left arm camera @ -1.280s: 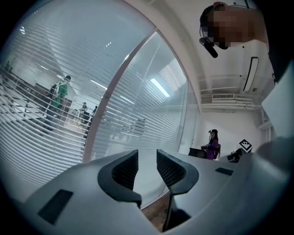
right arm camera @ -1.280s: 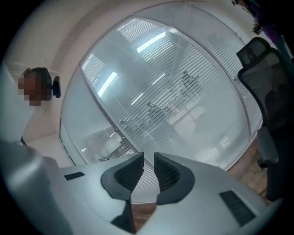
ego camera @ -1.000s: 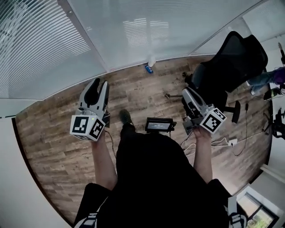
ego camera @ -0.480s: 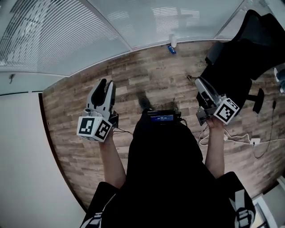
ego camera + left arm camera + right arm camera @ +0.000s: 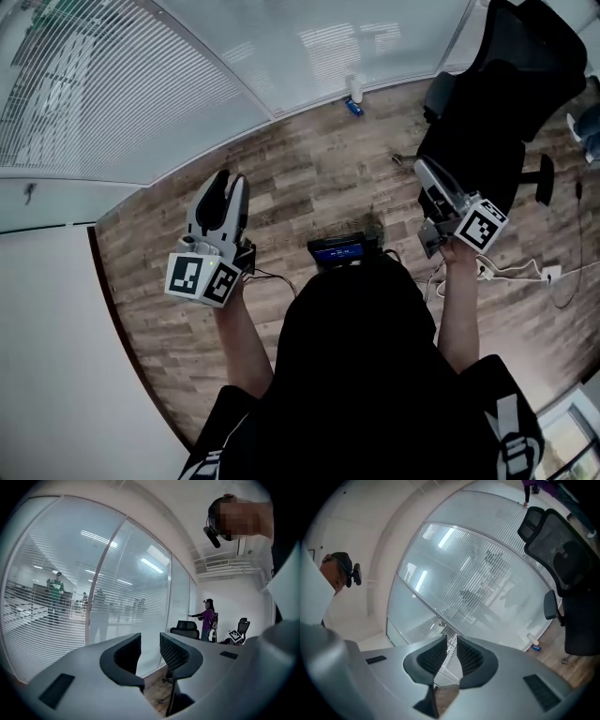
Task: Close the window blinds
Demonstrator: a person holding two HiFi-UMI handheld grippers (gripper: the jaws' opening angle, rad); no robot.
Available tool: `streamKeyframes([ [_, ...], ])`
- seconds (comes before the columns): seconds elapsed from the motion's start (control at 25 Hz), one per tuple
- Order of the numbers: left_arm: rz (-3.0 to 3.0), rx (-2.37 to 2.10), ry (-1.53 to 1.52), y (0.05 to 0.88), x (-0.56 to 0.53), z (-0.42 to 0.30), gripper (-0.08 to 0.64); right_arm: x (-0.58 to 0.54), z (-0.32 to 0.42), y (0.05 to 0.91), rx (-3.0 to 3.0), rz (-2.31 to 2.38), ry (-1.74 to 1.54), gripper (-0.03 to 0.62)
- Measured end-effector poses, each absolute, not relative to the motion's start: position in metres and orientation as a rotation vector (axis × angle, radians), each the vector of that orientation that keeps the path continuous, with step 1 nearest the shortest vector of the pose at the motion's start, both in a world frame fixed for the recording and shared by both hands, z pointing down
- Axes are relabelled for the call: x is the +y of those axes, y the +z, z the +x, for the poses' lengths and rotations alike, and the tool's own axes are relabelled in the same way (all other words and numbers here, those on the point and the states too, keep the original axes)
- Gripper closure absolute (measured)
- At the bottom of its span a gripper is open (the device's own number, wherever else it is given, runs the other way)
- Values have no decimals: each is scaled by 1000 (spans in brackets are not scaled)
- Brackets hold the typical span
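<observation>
Head view: the white slatted window blinds (image 5: 112,94) hang behind the clear glass partition (image 5: 281,56), ahead and to the left, well apart from both tools. The left hand-held gripper (image 5: 228,181) is released, jaws apart on nothing. The right hand-held gripper (image 5: 425,169) is likewise empty, with a narrow gap. No control wand or cord is discernible. Recommend locating it before approaching, then gripping it squarely.

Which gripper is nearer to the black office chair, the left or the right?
Right. The right gripper is just beside the black office chair, near its base. The left gripper is over the wood floor at the opposite side, well away from it.
</observation>
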State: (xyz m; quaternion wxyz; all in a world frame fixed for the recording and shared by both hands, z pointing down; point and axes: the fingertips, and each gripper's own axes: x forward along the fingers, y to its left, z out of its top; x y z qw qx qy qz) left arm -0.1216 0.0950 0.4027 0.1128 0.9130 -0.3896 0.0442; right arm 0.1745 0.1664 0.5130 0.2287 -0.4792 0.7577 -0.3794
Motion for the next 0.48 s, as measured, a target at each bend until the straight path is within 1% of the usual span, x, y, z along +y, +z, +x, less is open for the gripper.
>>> streamKeyframes([
  [0.24, 2644, -1033, 51, 422, 114, -160, 422, 220, 123, 504, 2048, -1432, -1056, 523],
  [0.48, 2618, -861, -38, 443, 133, -162, 431, 280, 108, 499, 1978, -1607, -1052, 528],
])
